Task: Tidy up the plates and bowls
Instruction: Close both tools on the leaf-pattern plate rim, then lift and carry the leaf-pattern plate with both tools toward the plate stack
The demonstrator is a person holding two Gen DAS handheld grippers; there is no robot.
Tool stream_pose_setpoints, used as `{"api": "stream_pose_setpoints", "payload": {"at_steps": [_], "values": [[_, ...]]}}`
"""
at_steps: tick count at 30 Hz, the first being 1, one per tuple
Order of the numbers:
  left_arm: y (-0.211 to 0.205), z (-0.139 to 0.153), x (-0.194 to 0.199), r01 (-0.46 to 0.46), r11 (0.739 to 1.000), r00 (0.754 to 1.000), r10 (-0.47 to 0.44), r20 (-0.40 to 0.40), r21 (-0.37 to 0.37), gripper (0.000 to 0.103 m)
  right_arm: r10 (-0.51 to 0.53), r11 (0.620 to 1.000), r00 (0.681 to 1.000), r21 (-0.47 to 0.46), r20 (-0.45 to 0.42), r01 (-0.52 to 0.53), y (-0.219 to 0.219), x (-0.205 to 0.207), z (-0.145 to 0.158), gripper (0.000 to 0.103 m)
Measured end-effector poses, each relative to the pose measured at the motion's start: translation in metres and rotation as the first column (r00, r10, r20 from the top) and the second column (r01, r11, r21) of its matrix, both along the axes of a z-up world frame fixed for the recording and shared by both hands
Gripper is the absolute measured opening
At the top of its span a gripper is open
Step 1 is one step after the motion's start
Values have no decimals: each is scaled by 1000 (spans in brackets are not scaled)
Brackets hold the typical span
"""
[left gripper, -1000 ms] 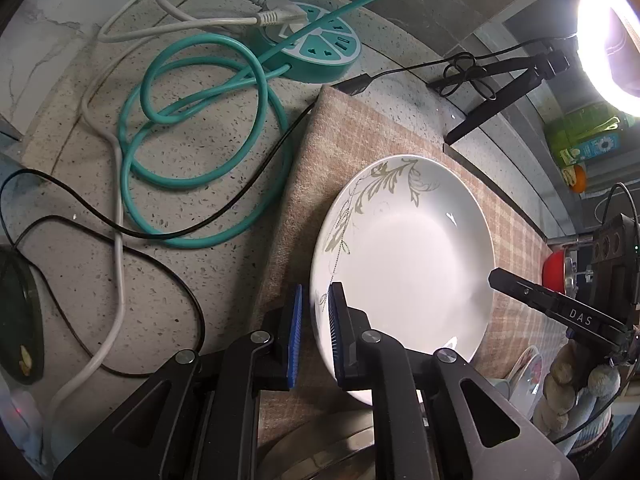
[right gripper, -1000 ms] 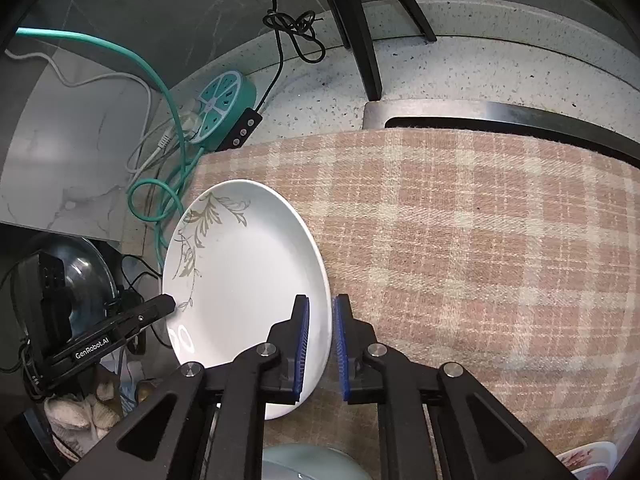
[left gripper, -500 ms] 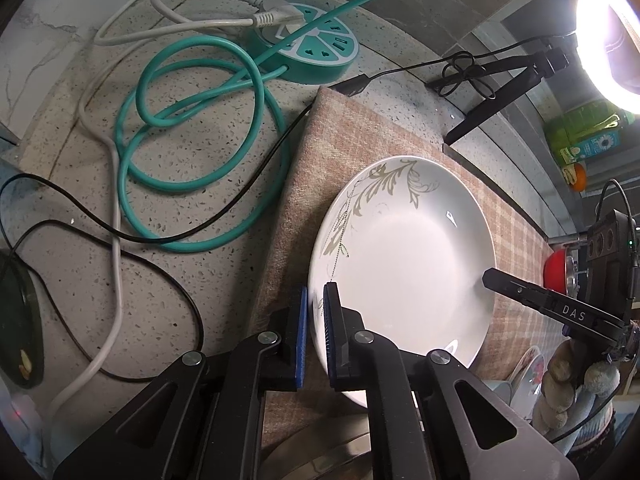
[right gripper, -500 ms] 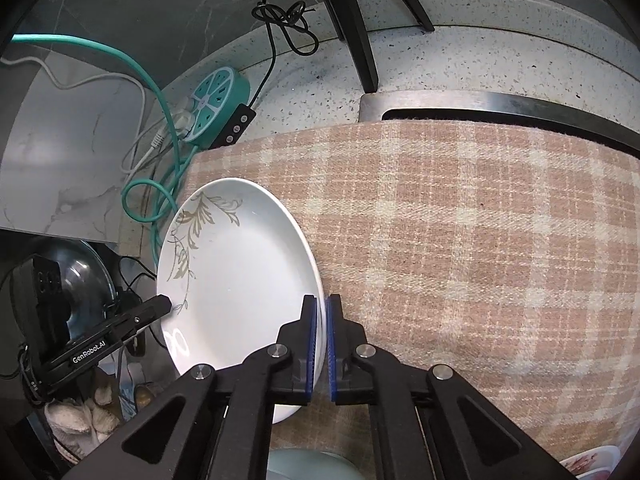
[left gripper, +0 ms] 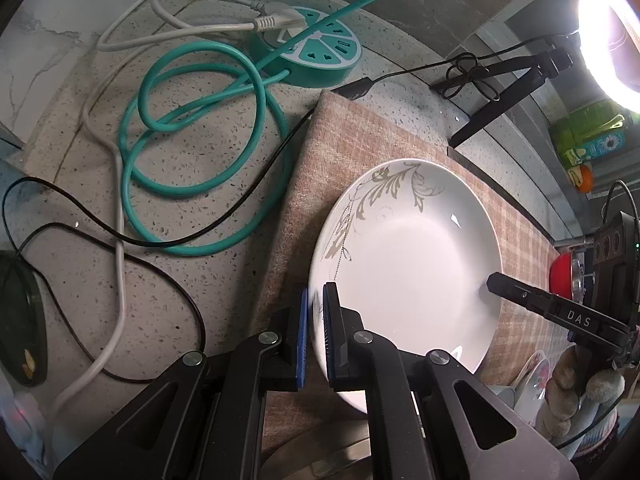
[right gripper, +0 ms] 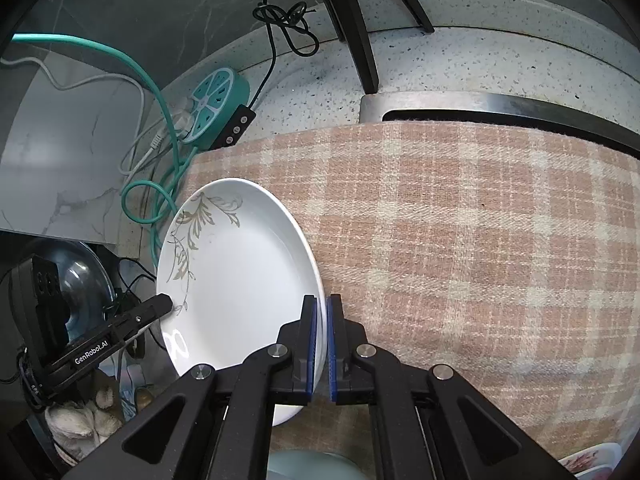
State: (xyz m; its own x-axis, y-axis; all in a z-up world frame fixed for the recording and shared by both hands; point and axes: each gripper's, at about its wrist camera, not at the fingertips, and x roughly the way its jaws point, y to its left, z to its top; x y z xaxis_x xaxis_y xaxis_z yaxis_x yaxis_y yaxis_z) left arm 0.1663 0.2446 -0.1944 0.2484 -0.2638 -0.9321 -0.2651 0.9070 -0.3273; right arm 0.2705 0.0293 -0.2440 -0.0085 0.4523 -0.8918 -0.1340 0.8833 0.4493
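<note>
White porcelain fills the middle of both views: a deep plate (left gripper: 408, 264) with a grey-green leaf sprig painted along one side of its rim. I am holding it from two sides. My left gripper (left gripper: 314, 336) has its blue-padded fingers (left gripper: 303, 332) pinched onto the plate's near left edge, one pad under the rim and one pad inside it. My right gripper (right gripper: 322, 344) is pinched the same way onto the opposite edge, its blue pads pressed together on the thin rim. In the left wrist view, the right gripper's black finger reaches in across the plate's far side; in the right wrist view, the left gripper's finger shows at the plate's left edge.

The plate is over a pink and cream checked cloth (right gripper: 460, 240), near the cloth's left edge; I cannot tell whether it rests on the cloth or is lifted just clear of it. The cloth lies on a speckled grey stone counter (left gripper: 192, 152). To the left of the cloth, a teal cable (left gripper: 200, 128) lies in loose coils beside a round teal power strip (left gripper: 316, 52), with a white cable (left gripper: 116, 216) and a thin black cable (left gripper: 160, 240) crossing the counter. A bright ring light (left gripper: 608, 32) glares at the upper right of the left wrist view.
</note>
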Motion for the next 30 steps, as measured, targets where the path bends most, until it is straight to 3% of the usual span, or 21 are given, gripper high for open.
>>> {"api": "stream_pose_setpoints", "payload": {"at_steps": [15,30], "values": [[-12,7,8,18,999,1000,-18,25,28,6,-33,999,999,10,11,33,-15,1,6,5],[-37,30,18,58,998,996,-60,67,24,6,-72,997,996,28,51,71,-50,-1,35,5]]}}
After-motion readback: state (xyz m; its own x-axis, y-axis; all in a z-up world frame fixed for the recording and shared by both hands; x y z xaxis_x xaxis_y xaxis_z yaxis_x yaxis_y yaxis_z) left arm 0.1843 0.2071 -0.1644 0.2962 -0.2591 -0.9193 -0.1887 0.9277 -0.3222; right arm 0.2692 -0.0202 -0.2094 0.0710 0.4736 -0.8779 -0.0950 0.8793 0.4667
